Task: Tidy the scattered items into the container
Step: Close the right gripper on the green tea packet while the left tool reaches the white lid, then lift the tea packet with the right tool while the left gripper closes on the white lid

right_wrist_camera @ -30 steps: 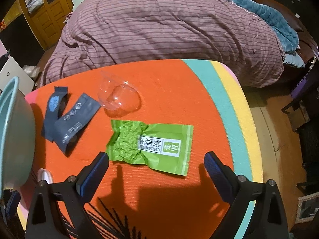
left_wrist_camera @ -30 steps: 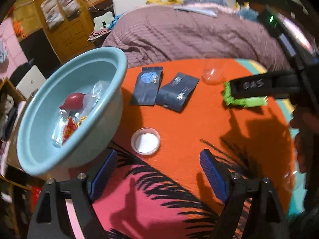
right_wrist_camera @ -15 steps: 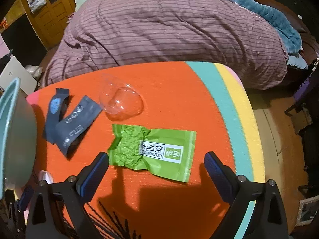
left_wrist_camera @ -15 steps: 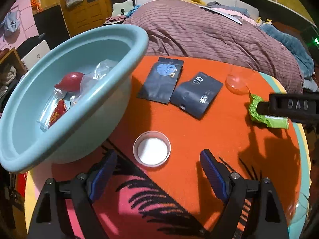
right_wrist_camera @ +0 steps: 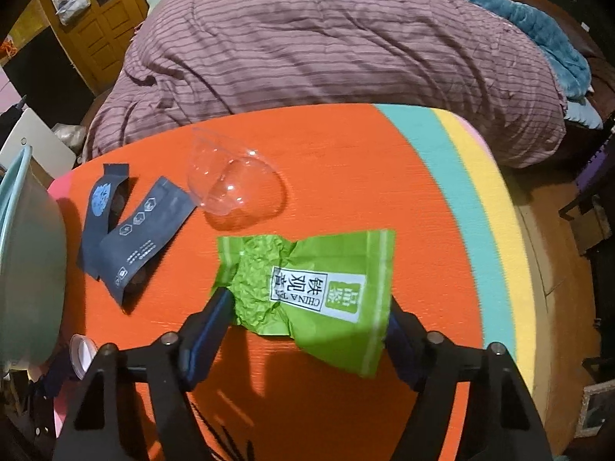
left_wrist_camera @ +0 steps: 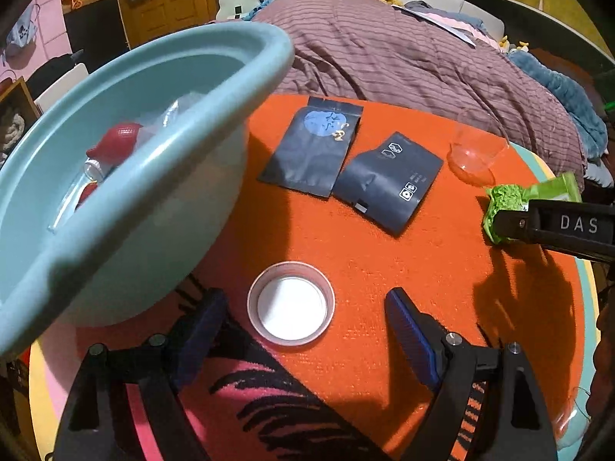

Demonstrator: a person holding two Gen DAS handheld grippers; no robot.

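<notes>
The right tongs (right_wrist_camera: 307,326) are spread wide and straddle the green tea packet (right_wrist_camera: 307,280), which lies flat on the orange table (right_wrist_camera: 346,161) in the lower centre of the right wrist view. One blue pad sits just beside the packet's crumpled left end, the other just beside its flat sealed right end, so the packet's long axis runs left to right across the frame, in line with the gap between the pads. Nothing is gripped yet; judging by this, the coming move is to close across the packet's length, which may buckle it, not pinch it cleanly.

The left tongs (left_wrist_camera: 303,326) are likewise released, framing a small round lid (left_wrist_camera: 291,304) at the lower centre of the left wrist view, with neither pad touching it. The pale blue basin (left_wrist_camera: 161,176) fills the left of that frame, close beside the lid, already holding a red item and some clear wrapping. Two dark sachets (left_wrist_camera: 349,169) lie side by side in the upper middle, and a clear plastic cup (left_wrist_camera: 476,150) rests on its side at the upper right, near the green packet. The right hand is plainly nearer the packet; the left is nearer the lid and the basin.
</notes>
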